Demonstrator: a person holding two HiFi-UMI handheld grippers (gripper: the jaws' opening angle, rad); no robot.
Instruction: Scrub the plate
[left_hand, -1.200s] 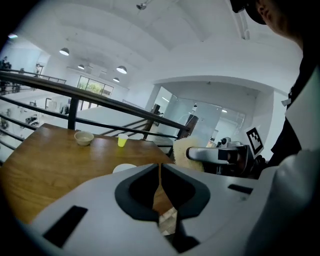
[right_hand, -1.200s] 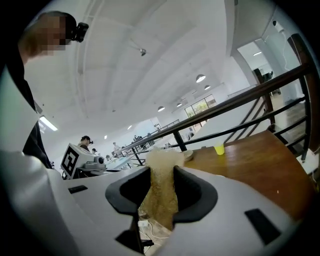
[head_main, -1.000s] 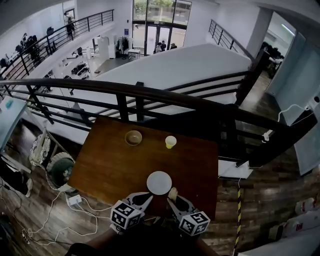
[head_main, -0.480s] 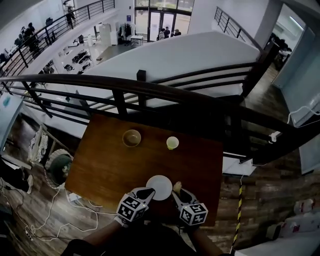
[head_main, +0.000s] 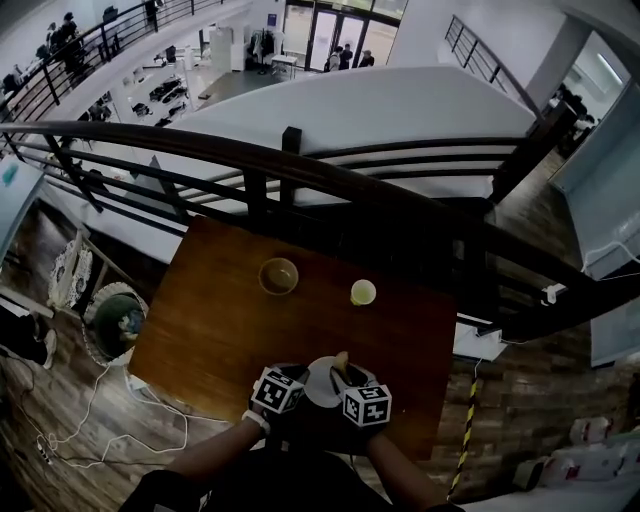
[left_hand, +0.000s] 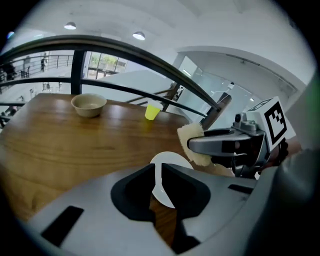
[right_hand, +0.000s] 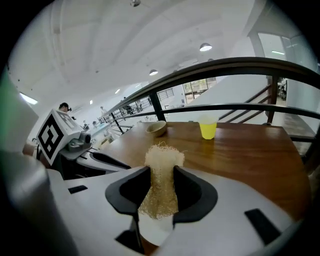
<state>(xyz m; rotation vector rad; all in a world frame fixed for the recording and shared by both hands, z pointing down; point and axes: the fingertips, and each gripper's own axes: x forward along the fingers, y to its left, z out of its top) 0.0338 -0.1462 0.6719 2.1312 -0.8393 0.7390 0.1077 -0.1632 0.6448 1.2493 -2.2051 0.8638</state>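
- The wooden surface (head_main: 210, 330) carries everything; the task's things are gathered at its near edge, a little right of the middle.
- The left tongs (left_hand: 160, 175) are closed on the plate, with its thin rim pinched between the jaws.
- The right tongs (right_hand: 160, 187) are clamped on a loofah scrubber, which sticks out beyond the jaw tips.
- The white plate (left_hand: 175, 162) is held between the two tongs at that near edge. It cannot be told whether it lies flat on the surface or is raised slightly.
- A tan bowl (head_main: 278, 275) is set toward the far edge, well apart from the plate.
- The scrubber (right_hand: 161, 170) is placed over the plate's right side, but contact with the plate cannot be confirmed.
- A yellow cup (head_main: 363, 292) stands to the right of the bowl and is not involved.
- The step in hand is judged to be the start of scrubbing, with the plate steadied and the scrubber brought to it.
- Next, the scrubber would need to be pressed onto the plate's face and rubbed across it. A firm grip on the rim would be needed so that the plate is not pushed off the near edge.
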